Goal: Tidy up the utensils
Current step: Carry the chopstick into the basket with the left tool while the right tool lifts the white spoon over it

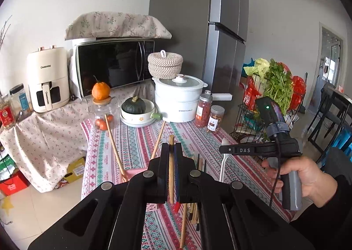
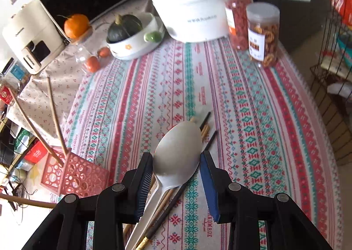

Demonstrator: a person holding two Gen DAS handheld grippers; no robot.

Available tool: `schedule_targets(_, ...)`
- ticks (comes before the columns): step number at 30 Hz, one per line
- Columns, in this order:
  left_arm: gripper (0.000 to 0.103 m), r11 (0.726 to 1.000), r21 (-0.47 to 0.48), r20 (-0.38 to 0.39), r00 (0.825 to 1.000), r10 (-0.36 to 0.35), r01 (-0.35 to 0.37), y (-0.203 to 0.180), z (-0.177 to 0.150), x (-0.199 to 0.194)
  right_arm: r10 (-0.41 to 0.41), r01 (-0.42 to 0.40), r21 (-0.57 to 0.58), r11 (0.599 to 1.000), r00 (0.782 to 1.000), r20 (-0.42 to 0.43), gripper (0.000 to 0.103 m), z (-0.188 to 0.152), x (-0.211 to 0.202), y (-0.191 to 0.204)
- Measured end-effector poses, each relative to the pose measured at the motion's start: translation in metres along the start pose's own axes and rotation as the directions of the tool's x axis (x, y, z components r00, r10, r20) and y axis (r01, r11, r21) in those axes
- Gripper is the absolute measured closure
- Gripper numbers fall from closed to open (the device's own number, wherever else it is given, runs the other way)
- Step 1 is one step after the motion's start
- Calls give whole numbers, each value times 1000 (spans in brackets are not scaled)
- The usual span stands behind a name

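My left gripper (image 1: 171, 151) is shut on a wooden chopstick (image 1: 171, 162), held above the patterned tablecloth. A pink perforated utensil basket (image 2: 74, 175) stands at the table's left edge with two wooden chopsticks (image 2: 55, 115) leaning in it; they show too in the left wrist view (image 1: 114, 146). My right gripper (image 2: 177, 157) is open, its jaws on either side of the bowl of a white spoon (image 2: 178, 151) that lies on a pile of wooden and black chopsticks (image 2: 206, 131). The right gripper (image 1: 224, 150) also shows in the left wrist view, over the spoon (image 1: 224, 162).
At the table's back stand a white electric pot (image 1: 179, 100), two snack jars (image 2: 261, 34), a bowl with a green squash (image 1: 135, 109) and a glass jar topped by an orange (image 1: 101, 104). A microwave (image 1: 114, 65) and air fryer (image 1: 47, 78) stand behind. A wire rack (image 1: 253, 118) is at right.
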State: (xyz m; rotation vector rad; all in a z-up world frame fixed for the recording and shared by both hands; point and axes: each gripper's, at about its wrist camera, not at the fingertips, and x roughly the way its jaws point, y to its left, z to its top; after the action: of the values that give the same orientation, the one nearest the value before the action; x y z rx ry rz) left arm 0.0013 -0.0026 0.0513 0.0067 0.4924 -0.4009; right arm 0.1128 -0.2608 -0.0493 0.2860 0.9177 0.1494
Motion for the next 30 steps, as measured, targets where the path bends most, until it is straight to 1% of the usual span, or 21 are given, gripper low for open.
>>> schedule_targets(3, 99, 1000, 1, 34, 999, 6, -6, -1, 6, -9, -2, 6, -45, 999, 997, 79, 64, -1, -30, 7)
schedule_targets(6, 99, 1000, -13, 68, 998, 13, -12, 3, 13, -18, 21, -12, -61, 998, 990, 139, 64, 3, -49, 17)
schedule_targets(12, 99, 997, -67, 123, 991, 43, -35, 24, 26, -33, 60, -42, -88, 995, 975, 216, 64, 6, -71, 39)
schedule_targets(16, 100, 993, -105, 148, 986, 74, -59, 39, 33, -39, 74, -48, -111, 993, 968, 240, 64, 5, -76, 51)
schedule_targets(22, 100, 984, -159, 183, 977, 106, -77, 59, 40, -44, 101, -70, -130, 989, 964, 245, 64, 6, -74, 64)
schedule_targets(28, 100, 981, -169, 237, 962, 134, -95, 66, 45, -47, 118, -85, -141, 986, 962, 247, 64, 7, -71, 72)
schedule_targets(30, 100, 981, -164, 220, 966, 139, -103, 68, 47, -39, 124, -89, -145, 985, 960, 252, 64, 7, -72, 74)
